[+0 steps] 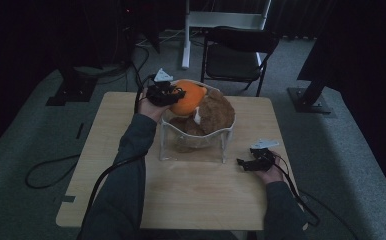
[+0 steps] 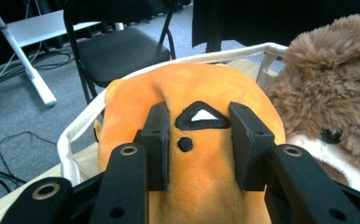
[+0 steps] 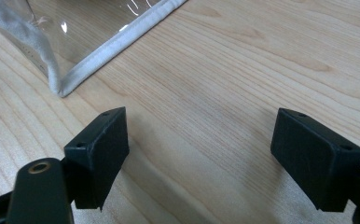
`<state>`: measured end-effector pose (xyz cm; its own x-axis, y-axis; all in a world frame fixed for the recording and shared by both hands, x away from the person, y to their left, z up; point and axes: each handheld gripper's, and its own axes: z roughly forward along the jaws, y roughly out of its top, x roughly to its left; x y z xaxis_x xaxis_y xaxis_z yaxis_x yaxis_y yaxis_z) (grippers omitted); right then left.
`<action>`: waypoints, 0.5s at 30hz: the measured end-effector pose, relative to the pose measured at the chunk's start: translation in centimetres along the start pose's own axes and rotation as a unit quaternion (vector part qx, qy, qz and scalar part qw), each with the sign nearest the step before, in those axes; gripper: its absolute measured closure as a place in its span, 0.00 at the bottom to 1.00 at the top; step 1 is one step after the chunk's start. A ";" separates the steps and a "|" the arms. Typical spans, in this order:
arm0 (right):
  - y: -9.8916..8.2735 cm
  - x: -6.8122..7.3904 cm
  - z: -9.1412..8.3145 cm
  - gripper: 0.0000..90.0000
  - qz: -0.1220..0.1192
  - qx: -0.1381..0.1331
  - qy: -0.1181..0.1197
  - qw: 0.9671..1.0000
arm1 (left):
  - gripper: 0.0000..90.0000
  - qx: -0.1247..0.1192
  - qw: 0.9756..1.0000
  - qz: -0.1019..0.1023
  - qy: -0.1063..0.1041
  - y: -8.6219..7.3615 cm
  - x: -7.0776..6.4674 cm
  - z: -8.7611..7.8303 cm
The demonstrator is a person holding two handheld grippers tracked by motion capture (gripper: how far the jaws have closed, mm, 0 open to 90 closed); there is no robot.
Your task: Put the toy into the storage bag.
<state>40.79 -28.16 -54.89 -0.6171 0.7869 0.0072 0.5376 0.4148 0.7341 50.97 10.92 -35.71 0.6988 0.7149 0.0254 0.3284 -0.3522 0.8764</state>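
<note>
Left gripper pinching the orange plush toy in the clear bin.
The toy sits beside a brown teddy bear, seemingly atop the pile; right gripper spread wide over the wooden table.

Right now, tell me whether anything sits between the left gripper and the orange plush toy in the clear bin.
Nothing visible does. The left gripper has its jaws pressed into the orange plush toy, pinching its fabric. The brown teddy bear lies beside it in the clear bin, not between them.
</note>
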 end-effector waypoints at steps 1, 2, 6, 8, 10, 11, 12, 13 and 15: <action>0.0 0.0 0.0 0.20 0.000 0.000 0.000 1.000 | 0.70 0.000 1.000 -0.001 0.000 0.0 0.0 0.1; 0.0 0.0 0.0 0.20 0.000 0.000 0.000 1.000 | 0.69 0.000 1.000 -0.002 0.000 -0.1 0.0 0.1; 0.0 0.0 0.0 0.20 0.000 0.000 0.000 1.000 | 0.69 0.004 1.000 -0.001 -0.001 -0.1 0.0 0.2; 0.0 0.0 0.0 0.20 0.000 0.000 0.000 1.000 | 0.69 0.006 1.000 -0.002 -0.002 -0.2 0.0 0.2; 0.0 0.0 0.0 0.20 0.000 0.000 0.000 1.000 | 0.69 0.009 1.000 -0.001 -0.004 -0.3 0.0 0.4; 0.0 0.0 0.0 0.20 0.000 0.000 0.000 1.000 | 0.68 0.011 1.000 0.000 -0.004 -0.4 0.0 0.5; 0.0 0.0 0.0 0.20 0.000 0.000 0.000 1.000 | 0.68 0.012 1.000 -0.001 -0.005 -0.5 0.0 0.5; 0.0 0.0 0.0 0.20 0.000 0.000 0.000 1.000 | 0.68 0.013 1.000 -0.002 -0.006 -0.6 0.0 0.6; 0.0 0.0 0.0 0.20 0.000 0.000 0.000 1.000 | 0.68 0.012 1.000 -0.005 -0.007 -0.7 0.0 0.7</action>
<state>40.78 -28.16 -54.89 -0.6167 0.7872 0.0077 0.5382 0.4145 0.7338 51.15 10.78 -36.69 0.7042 0.7100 0.0094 0.3507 -0.3594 0.8648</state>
